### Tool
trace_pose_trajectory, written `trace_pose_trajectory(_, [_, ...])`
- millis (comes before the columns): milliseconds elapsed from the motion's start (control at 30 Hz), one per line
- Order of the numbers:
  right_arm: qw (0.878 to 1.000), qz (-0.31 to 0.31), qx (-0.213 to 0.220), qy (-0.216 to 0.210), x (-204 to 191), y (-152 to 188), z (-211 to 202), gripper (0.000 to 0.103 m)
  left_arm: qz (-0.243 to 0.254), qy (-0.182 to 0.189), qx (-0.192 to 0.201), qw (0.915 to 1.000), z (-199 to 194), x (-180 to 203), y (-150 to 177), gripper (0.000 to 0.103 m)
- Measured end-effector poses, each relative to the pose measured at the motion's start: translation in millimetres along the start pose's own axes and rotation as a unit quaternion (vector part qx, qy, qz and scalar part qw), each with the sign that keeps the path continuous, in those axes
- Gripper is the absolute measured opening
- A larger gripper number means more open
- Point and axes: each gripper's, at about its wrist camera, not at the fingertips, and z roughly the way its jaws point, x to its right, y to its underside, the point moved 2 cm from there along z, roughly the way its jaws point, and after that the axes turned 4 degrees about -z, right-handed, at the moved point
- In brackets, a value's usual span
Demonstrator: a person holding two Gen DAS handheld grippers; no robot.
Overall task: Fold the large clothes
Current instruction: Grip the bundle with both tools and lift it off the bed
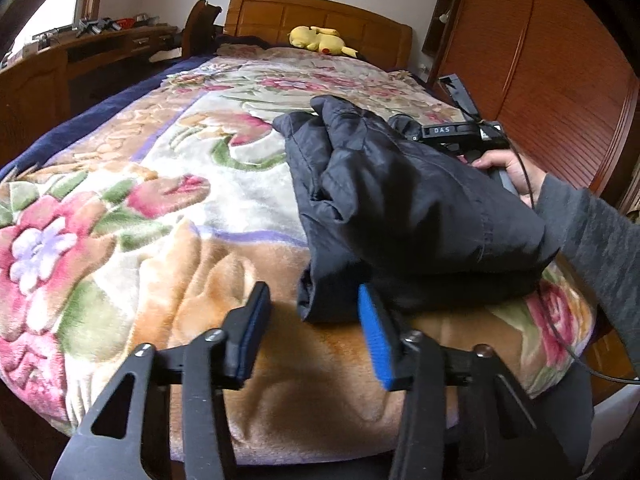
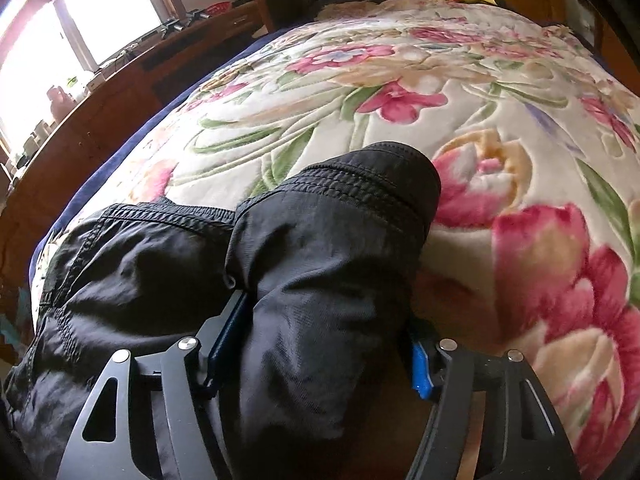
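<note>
Folding approx half done: my right gripper (image 2: 324, 340) jaws wide, fabric bunched between, grip unclear; left gripper (image 1: 312, 336) jaws apart, empty; black garment (image 1: 400, 208) needs flattening

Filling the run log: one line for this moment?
left gripper: open, empty | right gripper: fabric between jaws, grip unclear | black garment: bunched on floral blanket

one dark garment (image 1: 404, 208), one plush toy (image 1: 318, 40), seemingly two grippers (image 1: 316, 332).
</note>
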Motion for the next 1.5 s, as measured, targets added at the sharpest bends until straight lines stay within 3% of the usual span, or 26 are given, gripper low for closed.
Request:
trace_pose_trajectory(67, [1.000, 0.002, 0.001, 0.000, 0, 1, -1, 0.067, 0.003, 0.003, -0.003, 1.0000, 3, 1, -3, 0.037])
trace_pose_trajectory(300, [1.000, 0.002, 0.001, 0.006, -5, 0, -2, 0.063, 0.007, 0.000, -0.007, 0.9999, 8, 3, -5, 0.032])
trace_pose_trajectory(467, [1.000, -0.014, 0.011, 0.017, -9, 1, -13, 0.039, -0.003, 0.013, -0.010, 0.9999, 11, 0, -6, 0.011])
trace_pose_trajectory(733, [0.995, -0.057, 0.060, 0.060, -45, 0, -53, 0.024, -0.001, 0.037, 0.048, 0.9982, -19, -2, -17, 0.005])
trace_pose_trajectory(967, [0.991, -0.086, 0.077, 0.067, -101, -4, -71, 0.022, -0.004, 0.028, 0.089, 0.9957, -52, -31, -26, 0.004])
trace_pose_trajectory(1133, [0.988, -0.109, 0.092, 0.058, -153, -13, -74, 0.021, -0.006, 0.001, 0.119, 0.9928, -85, -77, -38, 0.003])
trace_pose_trajectory(1300, [0.983, -0.148, 0.098, 0.045, -230, -31, -63, 0.020, -0.025, -0.039, 0.134, 0.9898, -115, -135, -44, 0.002])
trace_pose_trajectory(1367, [0.980, -0.164, 0.103, 0.037, -260, -39, -58, 0.020, -0.027, -0.062, 0.143, 0.9874, -126, -154, -45, 0.000])
trace_pose_trajectory(1467, [0.976, -0.183, 0.117, 0.026, -307, -54, -52, 0.018, -0.029, -0.118, 0.196, 0.9730, -166, -193, -53, 0.000])
trace_pose_trajectory(1500, [0.974, -0.190, 0.121, 0.020, -324, -60, -49, 0.017, -0.039, -0.117, 0.202, 0.9715, -176, -205, -56, 0.000])
